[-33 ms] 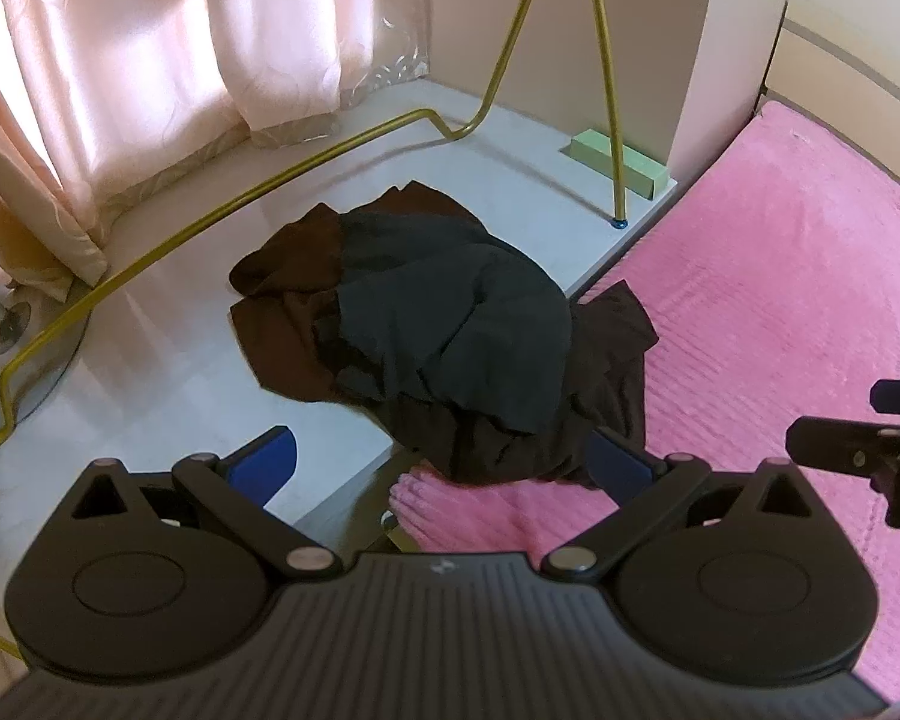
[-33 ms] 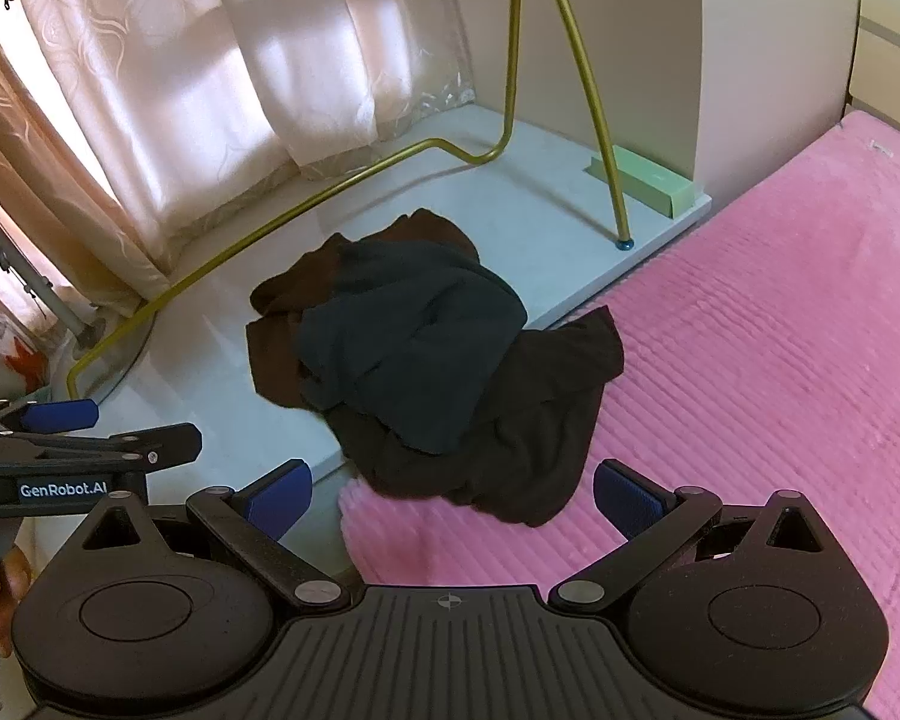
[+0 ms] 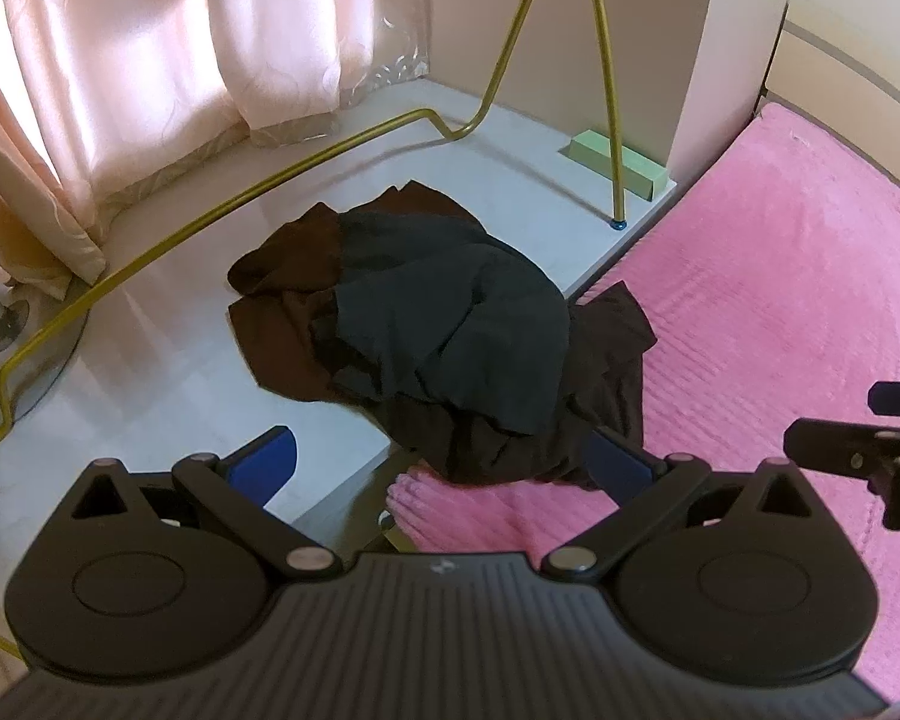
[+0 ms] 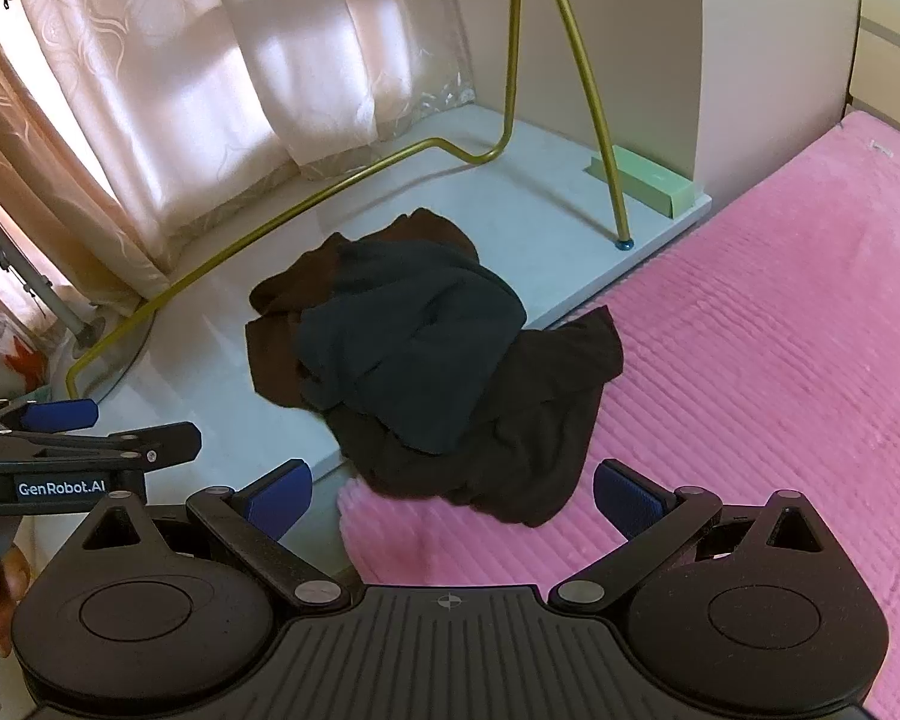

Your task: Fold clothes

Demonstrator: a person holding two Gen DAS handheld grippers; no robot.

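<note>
You are holding the left gripper and the right gripper with jaws spread wide and empty, above the heap of dark clothes, which is lying crumpled half on the white ledge and half on the pink bed. Pinching several layers together could be dragging the whole heap; how many garments are tangled there is hard to tell

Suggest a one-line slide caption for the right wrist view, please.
Open right tool above a crumpled dark clothes pile straddling ledge and pink bed.
</note>
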